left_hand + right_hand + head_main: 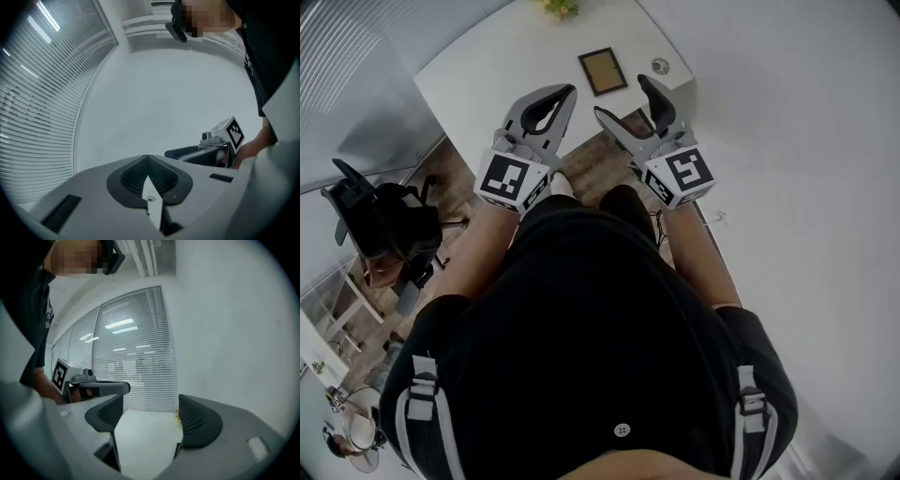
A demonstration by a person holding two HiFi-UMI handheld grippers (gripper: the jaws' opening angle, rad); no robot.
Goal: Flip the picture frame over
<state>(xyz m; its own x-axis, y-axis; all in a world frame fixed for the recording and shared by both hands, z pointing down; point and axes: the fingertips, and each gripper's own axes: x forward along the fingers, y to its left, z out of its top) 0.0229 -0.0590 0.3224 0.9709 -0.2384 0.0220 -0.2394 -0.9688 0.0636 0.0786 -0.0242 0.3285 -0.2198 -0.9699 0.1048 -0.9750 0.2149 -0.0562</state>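
The left tool is hovering closed, the right tool spread and empty. The picture frame is lying flat on the desk, so it is probably risking a skid when pried.

We see a white table on a wood floor. A black chair stands nearby. Slatted blinds cover the windows.

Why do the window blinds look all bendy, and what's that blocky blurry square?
Left gripper view: the wide-angle lens bends the blinds into curves; the blocky patch was added to hide a face. Right gripper view: same patch, blinds straighter mid-picture. Head view: dark rounded corners.
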